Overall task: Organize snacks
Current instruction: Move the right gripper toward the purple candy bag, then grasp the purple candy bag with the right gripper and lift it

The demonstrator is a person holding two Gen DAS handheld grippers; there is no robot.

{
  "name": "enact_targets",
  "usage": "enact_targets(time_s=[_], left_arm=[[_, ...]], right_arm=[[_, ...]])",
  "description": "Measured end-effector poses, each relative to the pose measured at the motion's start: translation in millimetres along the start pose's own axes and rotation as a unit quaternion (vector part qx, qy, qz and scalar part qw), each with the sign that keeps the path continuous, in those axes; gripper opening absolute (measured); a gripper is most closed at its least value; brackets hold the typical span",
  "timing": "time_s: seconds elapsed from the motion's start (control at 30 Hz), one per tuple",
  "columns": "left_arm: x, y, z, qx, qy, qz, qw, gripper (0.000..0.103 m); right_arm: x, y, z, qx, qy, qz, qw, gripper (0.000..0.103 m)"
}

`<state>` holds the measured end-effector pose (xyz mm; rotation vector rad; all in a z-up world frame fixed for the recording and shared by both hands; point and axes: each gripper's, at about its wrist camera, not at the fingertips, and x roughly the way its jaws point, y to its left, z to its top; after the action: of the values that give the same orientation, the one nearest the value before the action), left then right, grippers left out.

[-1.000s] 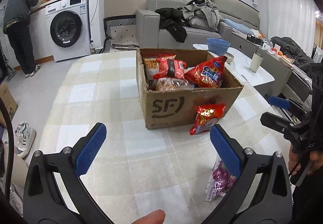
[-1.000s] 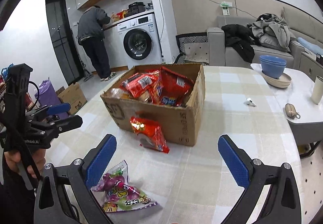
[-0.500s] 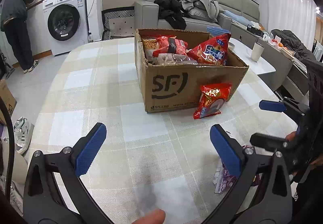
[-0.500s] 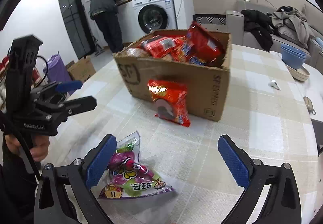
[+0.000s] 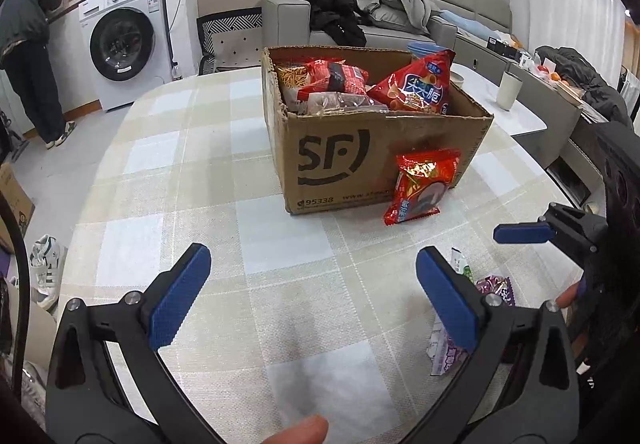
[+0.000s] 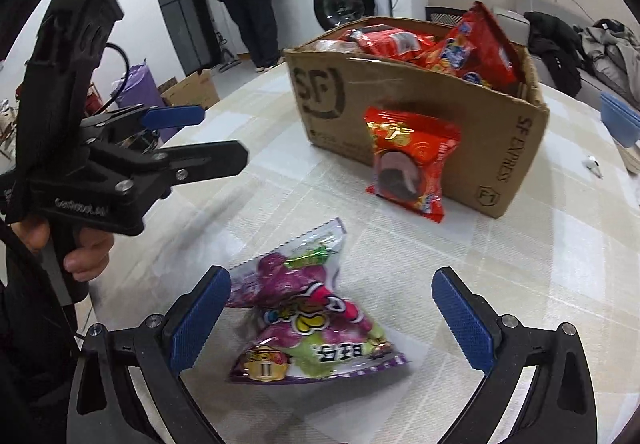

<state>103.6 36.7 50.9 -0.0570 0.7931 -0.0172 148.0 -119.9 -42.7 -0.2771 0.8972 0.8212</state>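
The right claw has been dropping toward the table over the last second and is now closing in on the purple bag, which is lying flat between its wide-spread fingers, not yet gripped. The left claw is also gaping wide, holding nothing, hanging over bare cloth. The box has been growing larger in the left view, so that hand is moving nearer too. This is looking like the start of a pick: the purple bag is probably going into the box next. The red bag is leaning against the box's front wall. The table is wearing a pale checked cloth. Behind, a person is bending at a counter beside a washer, and clothes are heaped on a grey sofa.
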Motion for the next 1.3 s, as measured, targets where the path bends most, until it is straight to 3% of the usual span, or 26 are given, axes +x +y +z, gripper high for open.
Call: enact_targets(time_s=[0.37, 0.43, 0.47, 0.5, 0.67, 0.87, 1.3], left_arm=[[7.9, 7.6, -3.6, -0.009, 0.009, -0.001, 0.9999, 0.102], [8.9, 8.1, -3.9, -0.009, 0.010, -0.001, 0.9999, 0.102], [9.0, 8.1, -4.5, -0.009, 0.010, -0.001, 0.9999, 0.102], [9.7, 8.4, -5.0, -0.010, 0.010, 0.000, 0.9999, 0.102], [14.0, 9.1, -6.8, -0.013, 0.016, -0.001, 0.9998, 0.102], [17.9, 7.0, -7.8, -0.011, 0.019, -0.003, 0.9997, 0.102], [25.6, -2.1, -12.3, -0.002, 0.025, -0.007, 0.9997, 0.102]], right_arm=[[23.1, 17.2, -10.1, -0.035, 0.048, 0.015, 0.998, 0.102], [26.3, 19.1, -10.6, -0.039, 0.053, 0.017, 0.998, 0.098], [27.1, 19.8, -10.9, -0.040, 0.054, 0.019, 0.998, 0.091], [26.6, 20.3, -10.7, -0.044, 0.049, 0.012, 0.998, 0.081], [21.5, 11.3, -9.8, -0.027, 0.038, 0.008, 0.999, 0.076], [-0.3, -5.7, -2.1, 0.005, -0.016, -0.019, 1.000, 0.054], [-41.2, -31.2, 5.2, 0.042, -0.080, -0.018, 0.996, 0.054]])
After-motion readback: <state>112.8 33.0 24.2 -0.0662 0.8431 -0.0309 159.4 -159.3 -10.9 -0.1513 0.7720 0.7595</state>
